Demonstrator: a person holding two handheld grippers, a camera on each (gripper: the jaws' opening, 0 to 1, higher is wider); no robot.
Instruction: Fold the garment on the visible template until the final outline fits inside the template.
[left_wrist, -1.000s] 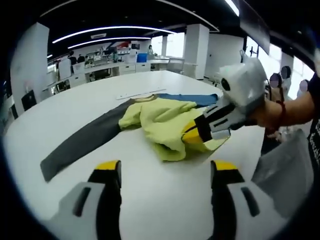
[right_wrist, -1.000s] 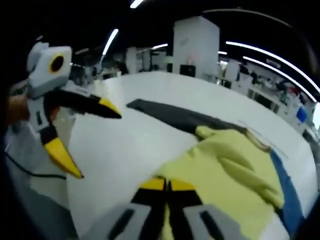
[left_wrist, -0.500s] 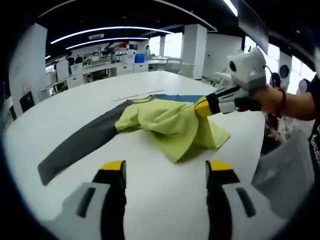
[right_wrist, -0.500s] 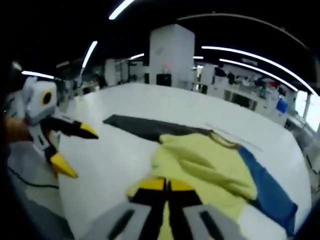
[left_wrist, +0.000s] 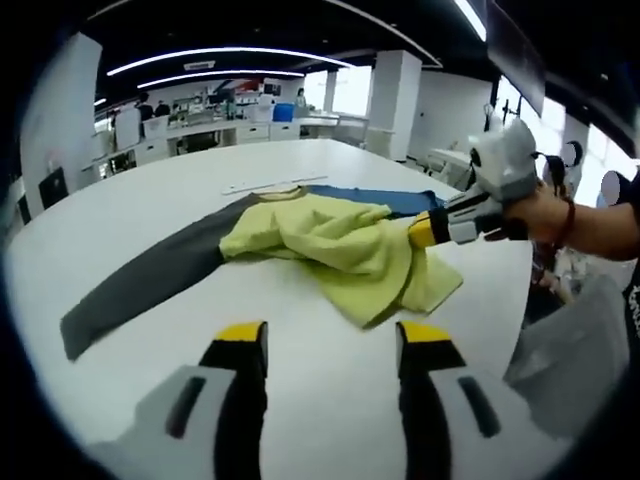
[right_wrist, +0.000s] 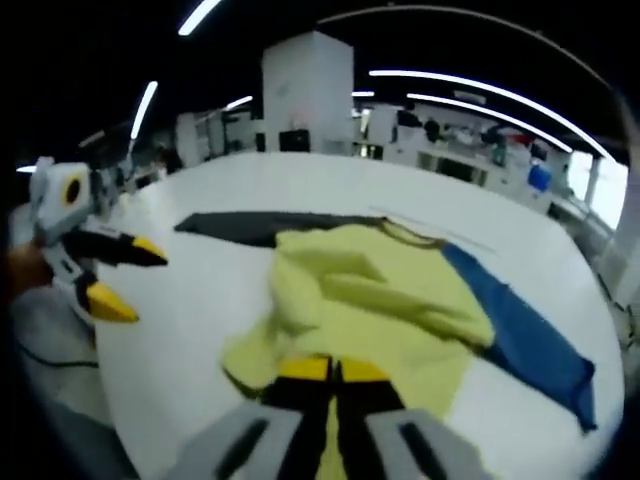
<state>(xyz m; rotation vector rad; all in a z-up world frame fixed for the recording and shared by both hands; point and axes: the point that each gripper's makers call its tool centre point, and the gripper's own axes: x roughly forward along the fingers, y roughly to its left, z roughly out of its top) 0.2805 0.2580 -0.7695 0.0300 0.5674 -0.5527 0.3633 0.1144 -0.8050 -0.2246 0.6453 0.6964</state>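
yellow garment (right_wrist: 380, 300) hem between pinched right gripper (right_wrist: 334, 370) jaws

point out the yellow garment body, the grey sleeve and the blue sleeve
yellow garment body (left_wrist: 330, 245), left gripper view, on the bunched middle folds
grey sleeve (left_wrist: 140, 285), left gripper view, midway along its length
blue sleeve (right_wrist: 520, 325), right gripper view, on its flat middle

Right gripper (right_wrist: 333, 368) fingers pinched on yellow garment (right_wrist: 375, 305), blue sleeve (right_wrist: 520, 335) beside, left gripper (right_wrist: 125, 275) apart.
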